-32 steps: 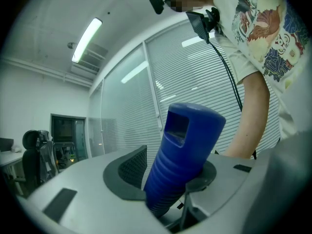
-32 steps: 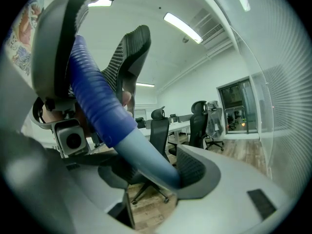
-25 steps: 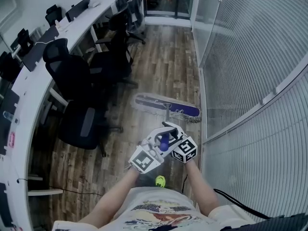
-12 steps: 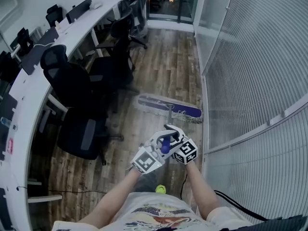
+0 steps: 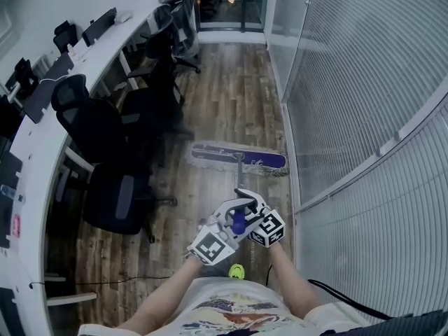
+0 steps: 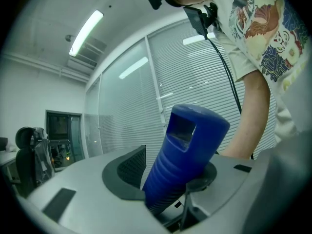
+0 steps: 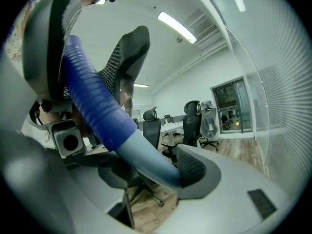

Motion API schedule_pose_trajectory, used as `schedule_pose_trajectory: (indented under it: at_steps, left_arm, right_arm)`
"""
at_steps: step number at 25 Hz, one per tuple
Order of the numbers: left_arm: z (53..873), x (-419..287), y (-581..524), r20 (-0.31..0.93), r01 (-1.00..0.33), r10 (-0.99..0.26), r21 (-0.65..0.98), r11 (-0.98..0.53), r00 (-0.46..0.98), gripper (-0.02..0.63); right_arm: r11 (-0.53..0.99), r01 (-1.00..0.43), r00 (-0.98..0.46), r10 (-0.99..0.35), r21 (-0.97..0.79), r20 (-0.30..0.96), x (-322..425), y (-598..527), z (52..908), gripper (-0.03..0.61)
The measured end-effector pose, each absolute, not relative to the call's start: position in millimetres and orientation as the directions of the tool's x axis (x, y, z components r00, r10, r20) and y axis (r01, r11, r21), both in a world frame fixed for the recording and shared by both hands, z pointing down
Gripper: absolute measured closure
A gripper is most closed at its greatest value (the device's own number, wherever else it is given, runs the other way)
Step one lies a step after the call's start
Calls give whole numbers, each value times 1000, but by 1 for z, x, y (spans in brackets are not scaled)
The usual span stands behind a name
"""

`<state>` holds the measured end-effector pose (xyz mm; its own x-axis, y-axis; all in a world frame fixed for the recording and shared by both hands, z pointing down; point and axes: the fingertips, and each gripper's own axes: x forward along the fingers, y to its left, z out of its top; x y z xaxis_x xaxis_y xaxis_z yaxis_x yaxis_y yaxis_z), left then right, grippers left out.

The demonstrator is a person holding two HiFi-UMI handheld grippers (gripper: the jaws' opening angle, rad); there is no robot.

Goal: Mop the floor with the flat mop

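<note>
Both tools hold the flat mop close to the person. The left tool (image 6: 168, 179) is clamped on the blue grip (image 6: 187, 150), and the right tool (image 7: 151, 172) holds the pole (image 7: 146, 157) below it. The mop head (image 5: 239, 158) lies on the wooden floor (image 5: 231, 89) ahead, near the glass wall (image 5: 350, 82) on the right.

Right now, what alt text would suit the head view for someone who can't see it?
Seen from above, a person holds a blue mop handle in a left hand-held gripper and a right hand-held gripper, its flat mop head on the wooden floor ahead. Black office chairs and a white desk line the left, a glass wall the right.
</note>
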<state>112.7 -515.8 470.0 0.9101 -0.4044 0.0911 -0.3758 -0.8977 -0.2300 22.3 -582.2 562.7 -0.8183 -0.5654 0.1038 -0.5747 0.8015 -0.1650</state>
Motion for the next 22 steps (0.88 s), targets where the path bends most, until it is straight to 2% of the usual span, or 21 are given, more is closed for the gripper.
schedule_pose_trajectory:
  at_steps: [11, 22]
  left_arm:
    - [454, 137, -413, 96, -392, -421, -226, -892, 902, 459]
    - [451, 126, -435, 56, -423, -444, -220, -879, 894, 459]
  right_arm:
    - [794, -576, -817, -571, -194, 85, 47, -475, 549, 351]
    - [806, -561, -825, -562, -189, 52, 39, -495, 548, 351]
